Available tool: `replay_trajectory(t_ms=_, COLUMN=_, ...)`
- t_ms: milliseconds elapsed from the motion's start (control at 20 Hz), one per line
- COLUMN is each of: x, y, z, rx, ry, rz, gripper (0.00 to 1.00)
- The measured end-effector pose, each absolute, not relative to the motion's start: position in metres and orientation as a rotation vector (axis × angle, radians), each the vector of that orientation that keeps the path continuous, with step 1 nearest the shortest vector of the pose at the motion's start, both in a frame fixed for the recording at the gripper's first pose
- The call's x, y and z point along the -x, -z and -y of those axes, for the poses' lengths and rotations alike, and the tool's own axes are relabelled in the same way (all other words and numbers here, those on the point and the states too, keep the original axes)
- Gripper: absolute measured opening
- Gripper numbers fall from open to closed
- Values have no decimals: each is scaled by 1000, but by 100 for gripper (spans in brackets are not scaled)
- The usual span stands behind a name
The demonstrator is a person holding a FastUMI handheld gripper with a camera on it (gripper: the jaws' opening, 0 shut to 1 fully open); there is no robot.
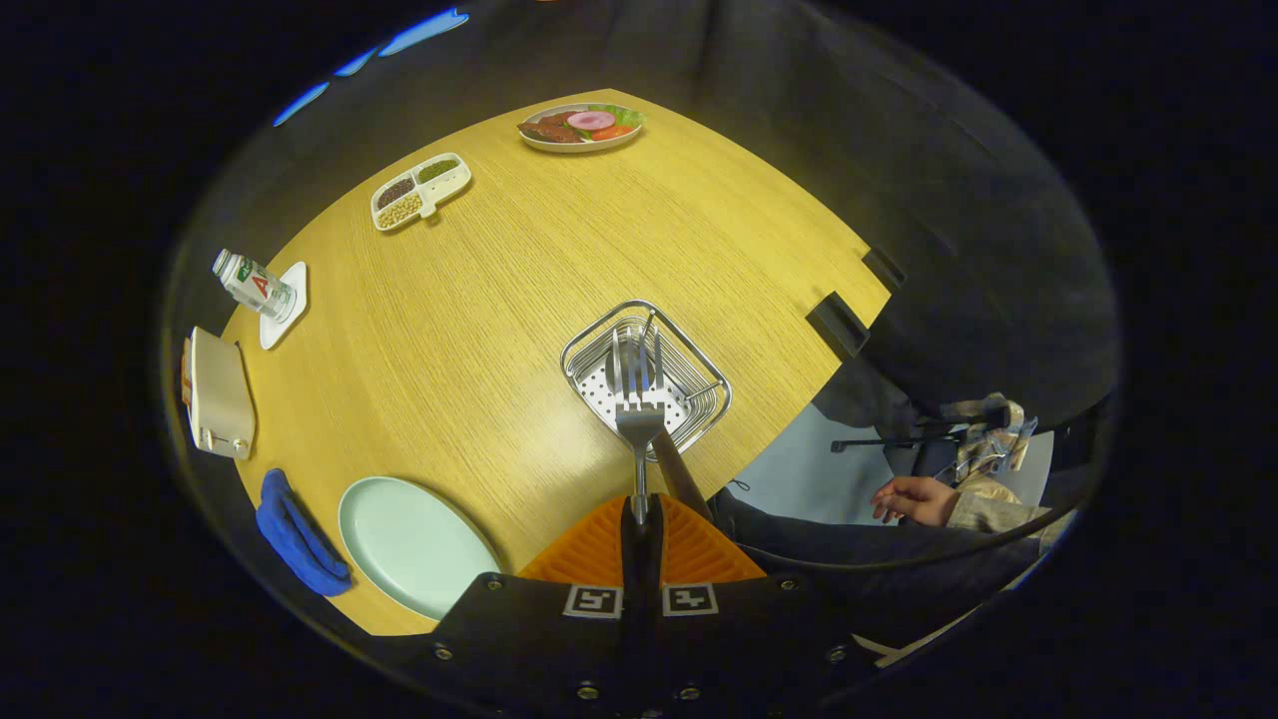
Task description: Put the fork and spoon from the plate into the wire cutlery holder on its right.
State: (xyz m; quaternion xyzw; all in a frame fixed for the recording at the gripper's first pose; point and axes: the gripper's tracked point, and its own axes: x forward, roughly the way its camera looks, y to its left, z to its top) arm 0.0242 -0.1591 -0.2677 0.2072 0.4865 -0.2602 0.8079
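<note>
Gripper view has the slim stainless steel fork (639,424) pinched by its handle in the gripper (640,511), tines hanging over the square wire cutlery holder (699,361). Looks stiff, light and slippery, so mid-handle seems safest. Pale green round plate (404,539) sits left of the holder on the wooden table (499,300).

Steel fork (639,419) is held tines-first over the wire holder (699,359) near the table's right edge; pale plate (399,539) lies emptied.
</note>
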Motion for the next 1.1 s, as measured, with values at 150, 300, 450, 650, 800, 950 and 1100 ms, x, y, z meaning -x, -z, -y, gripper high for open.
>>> replay_trajectory(t_ms=150, x=-28, y=268, z=157, rx=-478, ry=528, rz=-1044, gripper=1)
replay_trajectory(t_ms=300, x=-32, y=265, z=155, rx=-500, ry=515, rz=-1024, gripper=7)
replay_trajectory(t_ms=450, x=-32, y=261, z=159, rx=-485, ry=519, rz=-1006, gripper=8)
replay_trajectory(t_ms=650, x=-41, y=248, z=165, rx=-490, ry=517, rz=-932, gripper=52)
replay_trajectory(t_ms=800, x=-48, y=241, z=164, rx=-487, ry=495, rz=-890, gripper=99)
replay_trajectory(t_ms=950, x=-47, y=239, z=165, rx=-448, ry=485, rz=-892, gripper=98)
replay_trajectory(t_ms=1100, x=-53, y=235, z=161, rx=-434, ry=463, rz=-868, gripper=98)
